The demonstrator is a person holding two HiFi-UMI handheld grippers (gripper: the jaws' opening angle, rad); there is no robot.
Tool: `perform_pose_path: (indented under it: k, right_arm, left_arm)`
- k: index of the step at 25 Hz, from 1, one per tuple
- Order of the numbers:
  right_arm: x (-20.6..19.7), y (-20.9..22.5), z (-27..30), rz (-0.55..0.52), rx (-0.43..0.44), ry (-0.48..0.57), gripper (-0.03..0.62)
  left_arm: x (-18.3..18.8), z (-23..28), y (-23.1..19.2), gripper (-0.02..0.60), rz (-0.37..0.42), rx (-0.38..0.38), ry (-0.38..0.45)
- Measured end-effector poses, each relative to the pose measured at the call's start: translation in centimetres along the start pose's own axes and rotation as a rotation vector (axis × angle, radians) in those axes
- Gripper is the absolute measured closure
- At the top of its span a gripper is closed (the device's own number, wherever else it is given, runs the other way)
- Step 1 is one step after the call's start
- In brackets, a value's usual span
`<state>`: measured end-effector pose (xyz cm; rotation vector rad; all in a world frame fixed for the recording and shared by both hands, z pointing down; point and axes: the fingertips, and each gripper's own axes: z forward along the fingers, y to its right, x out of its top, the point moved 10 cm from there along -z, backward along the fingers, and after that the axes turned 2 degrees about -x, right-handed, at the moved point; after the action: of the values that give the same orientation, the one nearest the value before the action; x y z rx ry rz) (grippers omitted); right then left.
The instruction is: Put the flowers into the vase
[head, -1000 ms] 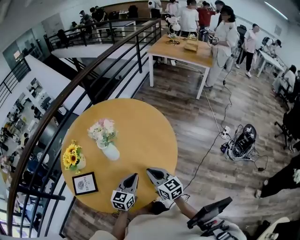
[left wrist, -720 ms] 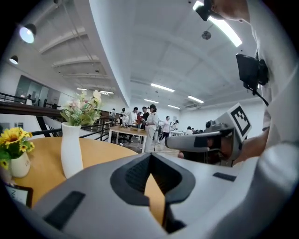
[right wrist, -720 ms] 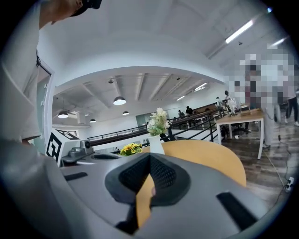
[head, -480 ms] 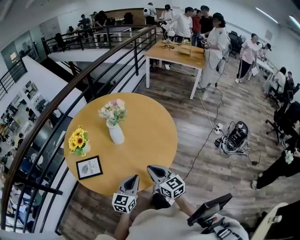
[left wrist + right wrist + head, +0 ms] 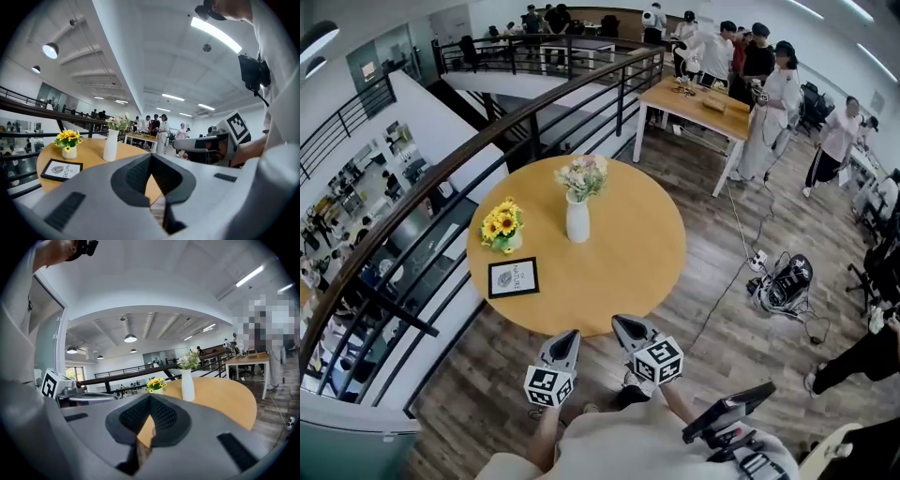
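Observation:
A tall white vase (image 5: 577, 218) stands upright on the round wooden table (image 5: 628, 253), with pale pink and white flowers (image 5: 583, 175) in it. The left gripper view shows the vase (image 5: 111, 145) far ahead, and so does the right gripper view (image 5: 187, 385). My left gripper (image 5: 568, 335) and right gripper (image 5: 622, 322) are side by side off the table's near edge, over the floor, well short of the vase. Both are shut and hold nothing, their jaws meeting at the tips in the left (image 5: 151, 155) and right (image 5: 150, 396) gripper views.
Sunflowers in a small pot (image 5: 502, 225) and a black-framed sign (image 5: 514, 277) sit on the table's left side. A dark railing (image 5: 441, 178) curves behind it. Several people stand by a rectangular table (image 5: 703, 105) at the back. Cables and a bag (image 5: 787, 281) lie at right.
Both grippers have drawn back from over the table's near edge to over the floor. The table and vase now lie farther ahead. Both grippers stayed shut.

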<state>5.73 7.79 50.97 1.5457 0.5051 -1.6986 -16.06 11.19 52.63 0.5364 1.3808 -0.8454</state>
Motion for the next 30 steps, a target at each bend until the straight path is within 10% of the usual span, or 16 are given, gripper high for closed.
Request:
perform_pose_path:
  k: [30]
  right_arm:
    - [0.7, 3.4, -1.9, -0.042, 0.063, 0.022, 0.586]
  left_arm:
    - [1.5, 2.8, 4.6, 0.575, 0.033, 0.064, 0.003]
